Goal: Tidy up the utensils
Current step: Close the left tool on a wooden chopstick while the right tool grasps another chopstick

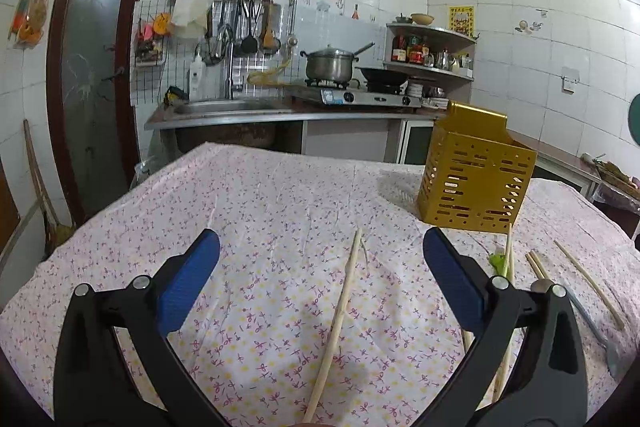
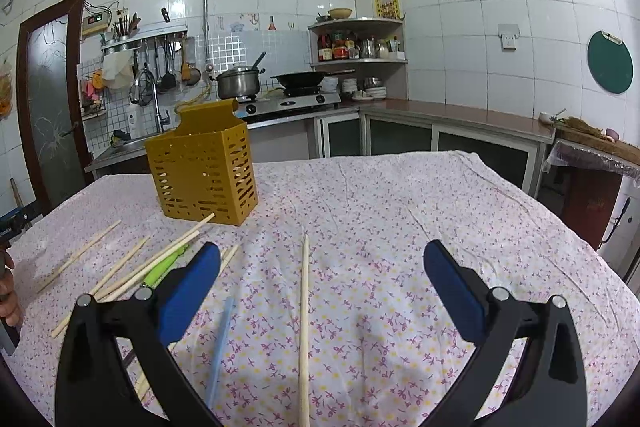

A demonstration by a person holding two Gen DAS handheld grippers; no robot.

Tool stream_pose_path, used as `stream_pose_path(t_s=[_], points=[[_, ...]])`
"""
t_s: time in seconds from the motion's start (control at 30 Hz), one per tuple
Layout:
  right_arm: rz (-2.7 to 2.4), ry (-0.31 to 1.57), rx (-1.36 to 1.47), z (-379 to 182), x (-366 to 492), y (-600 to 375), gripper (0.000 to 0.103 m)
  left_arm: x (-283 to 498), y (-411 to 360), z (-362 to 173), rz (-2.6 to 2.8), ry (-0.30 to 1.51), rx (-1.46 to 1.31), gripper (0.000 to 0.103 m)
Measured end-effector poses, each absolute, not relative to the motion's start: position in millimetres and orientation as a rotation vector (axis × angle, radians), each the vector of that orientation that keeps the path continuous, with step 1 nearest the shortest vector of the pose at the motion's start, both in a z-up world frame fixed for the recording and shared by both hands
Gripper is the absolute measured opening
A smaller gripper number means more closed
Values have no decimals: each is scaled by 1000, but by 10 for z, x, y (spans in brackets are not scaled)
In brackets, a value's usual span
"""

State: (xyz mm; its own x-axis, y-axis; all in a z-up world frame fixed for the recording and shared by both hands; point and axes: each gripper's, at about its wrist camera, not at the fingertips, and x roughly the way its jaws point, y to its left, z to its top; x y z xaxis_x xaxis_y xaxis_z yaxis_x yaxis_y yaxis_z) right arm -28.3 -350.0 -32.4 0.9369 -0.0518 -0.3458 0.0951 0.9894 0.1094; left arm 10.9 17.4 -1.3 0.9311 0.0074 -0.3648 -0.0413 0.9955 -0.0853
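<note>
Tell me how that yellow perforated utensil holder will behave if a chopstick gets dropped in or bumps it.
The yellow holder is thin-walled, full of slots and looks empty, so it is probably light. Standing tall on a wrinkled tablecloth, it may slide or tip if nudged near the top.

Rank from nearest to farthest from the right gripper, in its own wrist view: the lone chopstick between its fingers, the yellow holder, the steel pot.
1. Lone chopstick: lies on the cloth between the open right gripper's fingers.
2. Yellow holder: ahead and left, standing on the table.
3. Steel pot: on the stove by the back wall.
</note>
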Motion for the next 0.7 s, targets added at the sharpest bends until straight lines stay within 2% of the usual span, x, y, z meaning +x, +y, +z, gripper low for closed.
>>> stream_pose_path(t_s=[0.17,0.5,0.7], points=[[-87,404,137,-294,-210,-3537,99,224,267,2,29,428,-140,98],[-65,580,127,-38,286,-3582,99,666,71,238,-19,517,-45,98],[-63,752,147,-157,844,-3574,99,1244,-114,135,-84,717,17,98]])
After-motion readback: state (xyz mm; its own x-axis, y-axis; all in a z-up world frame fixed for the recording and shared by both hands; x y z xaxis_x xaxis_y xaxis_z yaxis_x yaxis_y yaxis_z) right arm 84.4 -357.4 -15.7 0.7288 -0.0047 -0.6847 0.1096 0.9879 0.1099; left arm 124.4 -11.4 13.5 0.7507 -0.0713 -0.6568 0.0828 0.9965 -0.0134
